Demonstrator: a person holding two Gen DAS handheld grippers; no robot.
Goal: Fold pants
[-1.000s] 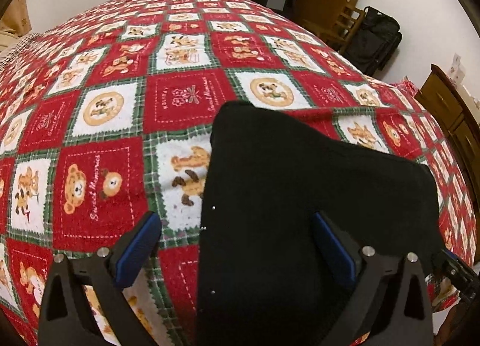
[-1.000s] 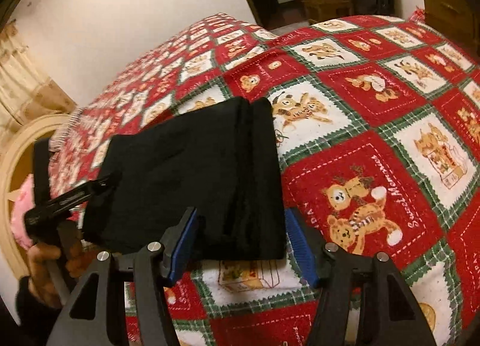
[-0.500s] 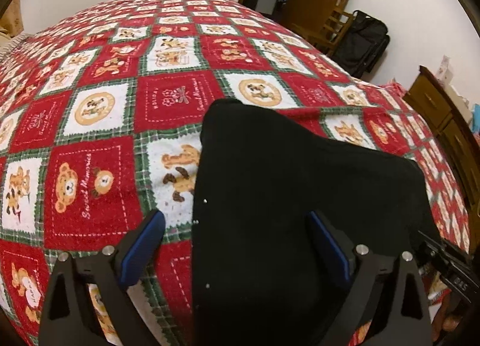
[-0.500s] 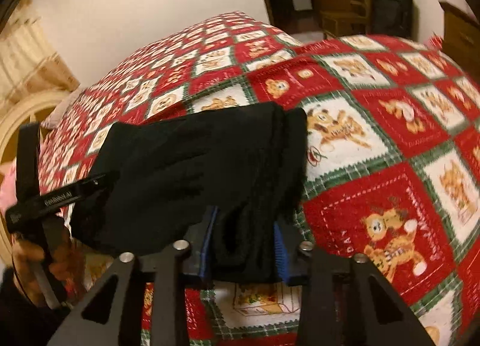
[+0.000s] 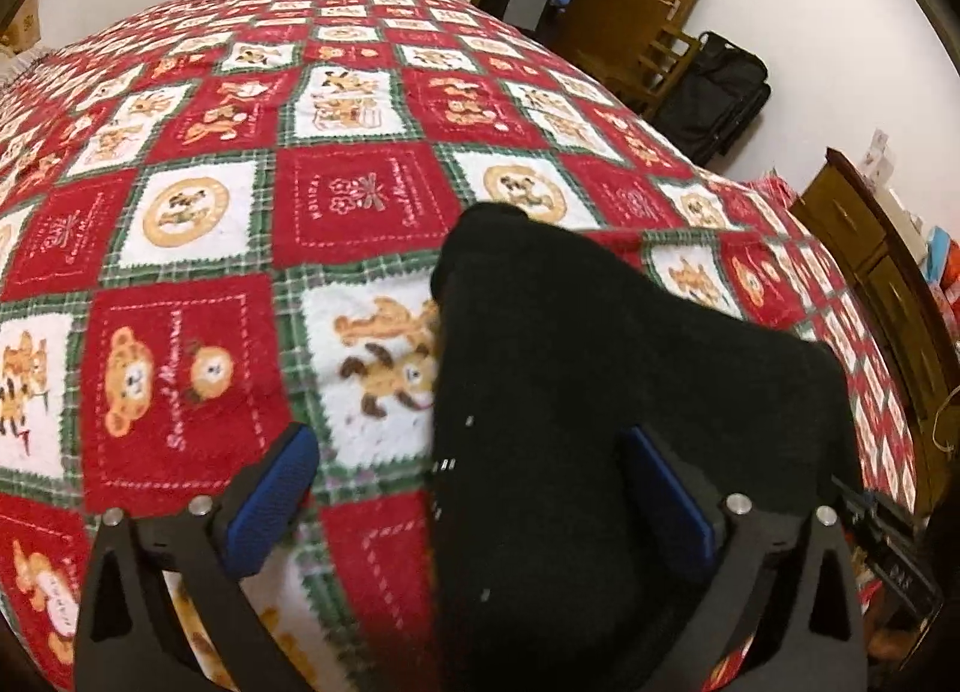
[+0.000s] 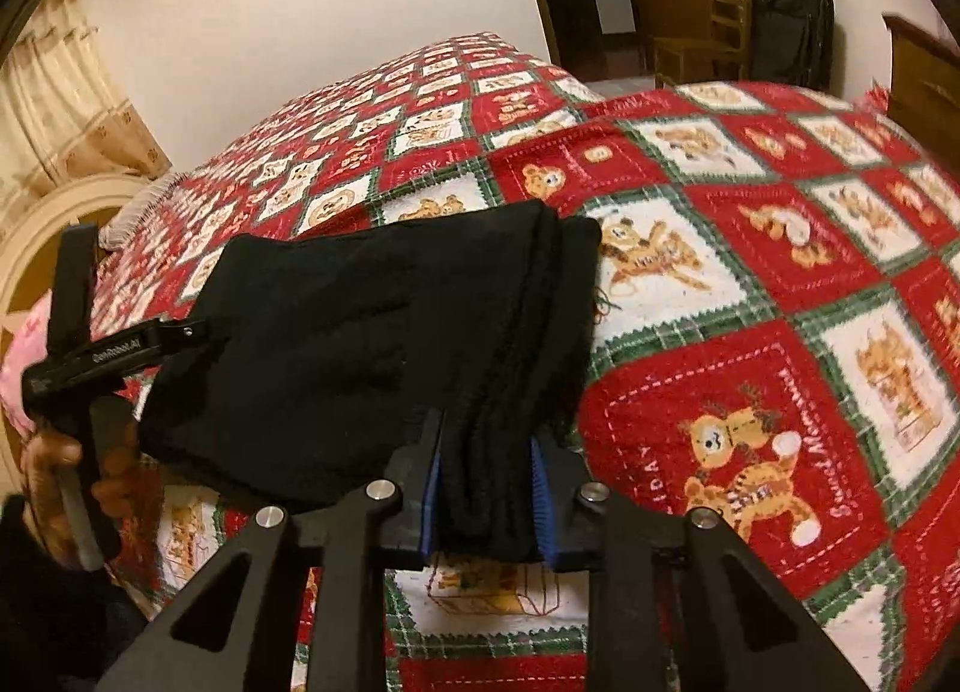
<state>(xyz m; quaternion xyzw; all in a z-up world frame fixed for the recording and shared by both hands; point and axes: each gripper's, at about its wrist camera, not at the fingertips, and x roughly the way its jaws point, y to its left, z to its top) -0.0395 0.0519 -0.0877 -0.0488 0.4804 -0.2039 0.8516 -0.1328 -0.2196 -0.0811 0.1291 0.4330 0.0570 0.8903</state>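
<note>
The black pants (image 6: 384,356), folded into a compact stack, were laid on the teddy-bear bedspread (image 6: 750,284) near its front edge. Their right-hand edge was clamped in the right gripper (image 6: 485,503), whose jaws were closing with the thick folds pressed between the blue pads. From that gripper the stack was spread toward ten o'clock. The left gripper (image 5: 474,488) was held fully open over the opposite edge, nothing gripped; the cloth was seen from its one to five o'clock.

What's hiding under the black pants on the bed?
Around the folded black pants you see the red, white and green teddy-bear blanket, so they lie on it. Whatever is directly beneath them is covered; I cannot tell if anything else is there.
</note>
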